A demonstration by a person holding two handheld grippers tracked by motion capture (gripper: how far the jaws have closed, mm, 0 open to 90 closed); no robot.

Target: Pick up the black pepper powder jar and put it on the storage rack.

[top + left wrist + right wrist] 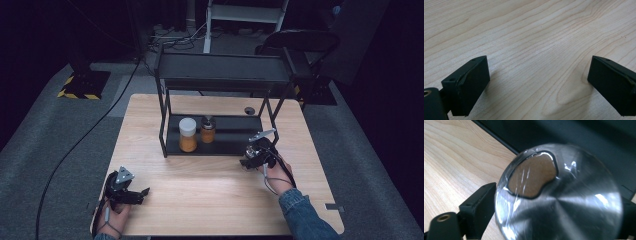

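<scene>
Nearest the lens in the right gripper view: a shiny metal-lidded spice jar [559, 195] with a clear window showing brown powder, sitting between the jaws of the right tool [251, 159]. The near jaw looks to touch the lid rim; the far jaw is mostly hidden, so a firm clamp is likely but not certain, call it narrowed onto the jar. From the high view the jar is down at the table [210, 195], just off the front right corner of the black shelf rack [222, 70].

Left tool [131, 192] rests near the table's front left edge, jaws wide apart, nothing between them.

Risks: the lid is smooth and rounded, so the pads could slip off if the grip is shallow, tipping the jar. Lifting toward the rack, the jar or hand could knock the rack's slanted right leg [278, 112], which stands close by.

On the rack's lower tray: a white-capped jar of orange powder [188, 134] and, just beside it, a smaller dark-capped jar [208, 130]; both take up the left part, right part free.
</scene>
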